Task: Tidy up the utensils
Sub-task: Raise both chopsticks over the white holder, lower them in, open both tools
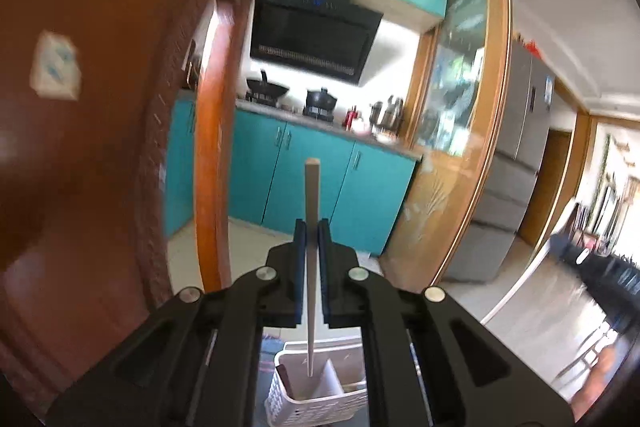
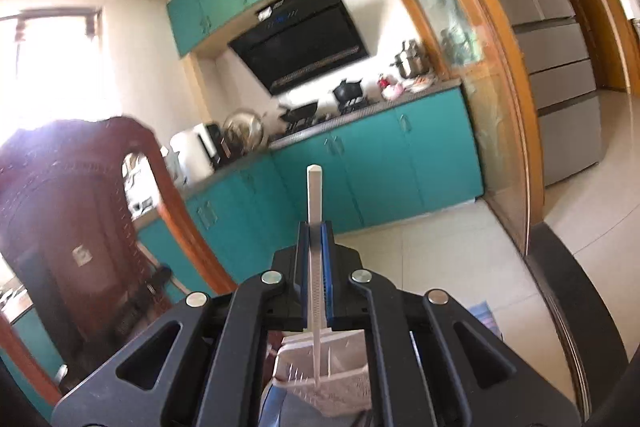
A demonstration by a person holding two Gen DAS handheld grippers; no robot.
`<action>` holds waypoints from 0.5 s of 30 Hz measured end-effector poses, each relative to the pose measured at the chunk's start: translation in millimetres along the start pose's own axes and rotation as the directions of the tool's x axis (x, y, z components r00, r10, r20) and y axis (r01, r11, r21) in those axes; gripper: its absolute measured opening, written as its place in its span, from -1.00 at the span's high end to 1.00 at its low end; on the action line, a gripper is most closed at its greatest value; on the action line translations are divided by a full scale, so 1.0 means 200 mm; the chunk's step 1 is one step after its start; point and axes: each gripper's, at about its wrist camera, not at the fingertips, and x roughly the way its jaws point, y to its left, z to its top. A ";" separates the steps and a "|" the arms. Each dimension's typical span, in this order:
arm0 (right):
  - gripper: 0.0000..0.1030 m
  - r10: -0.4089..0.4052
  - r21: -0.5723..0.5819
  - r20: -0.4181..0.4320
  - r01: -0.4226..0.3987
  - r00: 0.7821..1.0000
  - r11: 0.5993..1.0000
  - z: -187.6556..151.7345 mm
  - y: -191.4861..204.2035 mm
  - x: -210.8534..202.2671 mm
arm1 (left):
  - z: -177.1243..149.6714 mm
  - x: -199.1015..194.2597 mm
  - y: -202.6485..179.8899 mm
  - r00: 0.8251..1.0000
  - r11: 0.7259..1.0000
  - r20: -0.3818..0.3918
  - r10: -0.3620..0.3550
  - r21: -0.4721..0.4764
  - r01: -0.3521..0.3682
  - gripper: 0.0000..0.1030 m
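My left gripper [image 1: 312,227] is shut on a pale beige chopstick [image 1: 312,195]. The stick stands upright through the jaws, and its lower end hangs over a white slotted utensil basket [image 1: 320,393] seen below between the arms. My right gripper [image 2: 316,227] is shut on a white chopstick [image 2: 313,195], also upright. Its lower end reaches down into the same white basket [image 2: 340,387], which has a divider inside. Both grippers point out into the kitchen rather than down.
A dark wooden chair back [image 1: 100,127] stands close on the left, also showing in the right wrist view [image 2: 72,219]. Teal cabinets [image 1: 320,179], a stove with pots [image 1: 288,97], a glass sliding door [image 1: 460,147] and a grey fridge [image 1: 516,155] lie ahead.
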 end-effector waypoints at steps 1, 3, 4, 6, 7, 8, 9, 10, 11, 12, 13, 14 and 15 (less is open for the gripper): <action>0.87 -0.011 -0.002 0.021 0.011 1.000 1.000 -0.01 -0.01 0.01 | -0.03 0.04 0.00 1.000 1.000 -0.025 0.009 0.004 -0.008 0.87; 0.87 -0.028 -0.015 0.044 0.029 0.999 0.999 -0.02 -0.02 0.03 | -0.10 0.15 -0.01 0.994 1.000 -0.106 0.014 0.004 -0.014 0.87; 0.87 -0.045 -0.022 0.042 0.046 0.998 0.999 -0.04 -0.03 0.05 | -0.12 0.18 -0.01 0.992 1.000 -0.127 0.010 0.005 -0.010 0.87; 0.87 -0.063 -0.012 0.027 0.064 0.998 0.998 -0.06 -0.05 0.09 | -0.17 0.24 -0.04 0.984 1.000 -0.176 0.004 0.028 0.000 0.86; 0.87 -0.063 -0.006 0.021 0.063 0.998 0.998 -0.06 -0.05 0.11 | -0.19 0.26 -0.07 0.982 0.998 -0.190 0.015 0.055 -0.004 0.86; 0.87 -0.064 -0.002 0.018 0.064 0.998 0.998 -0.07 -0.07 0.14 | -0.21 0.26 -0.08 0.981 0.998 -0.192 0.023 0.070 -0.010 0.86; 0.87 -0.066 -0.001 0.023 0.066 0.998 0.998 -0.09 -0.07 0.15 | -0.22 0.26 -0.09 0.981 0.996 -0.193 0.034 0.087 -0.017 0.86; 0.87 -0.074 -0.003 0.025 0.074 0.997 0.997 -0.10 -0.07 0.17 | -0.23 0.26 -0.09 0.980 0.995 -0.196 0.037 0.095 -0.018 0.85; 0.87 -0.085 -0.003 0.025 0.085 0.996 0.996 -0.12 -0.08 0.19 | -0.25 0.25 -0.10 0.979 0.995 -0.203 0.036 0.103 -0.015 0.78; 0.87 -0.087 0.002 0.025 0.087 0.996 0.996 -0.13 -0.09 0.20 | -0.25 0.26 -0.10 0.978 0.994 -0.208 0.032 0.106 -0.010 0.70; 0.87 -0.086 0.007 0.026 0.085 0.996 0.996 -0.14 -0.09 0.21 | -0.26 0.25 -0.10 0.977 0.994 -0.208 0.033 0.108 -0.011 0.66; 0.87 -0.086 0.007 0.024 0.086 0.996 0.996 -0.15 -0.09 0.23 | -0.26 0.24 -0.09 0.978 0.994 -0.207 0.036 0.107 -0.014 0.57; 0.87 -0.085 0.002 0.021 0.085 0.996 0.996 -0.17 -0.09 0.25 | -0.27 0.22 -0.09 0.978 0.995 -0.205 0.033 0.101 -0.012 0.51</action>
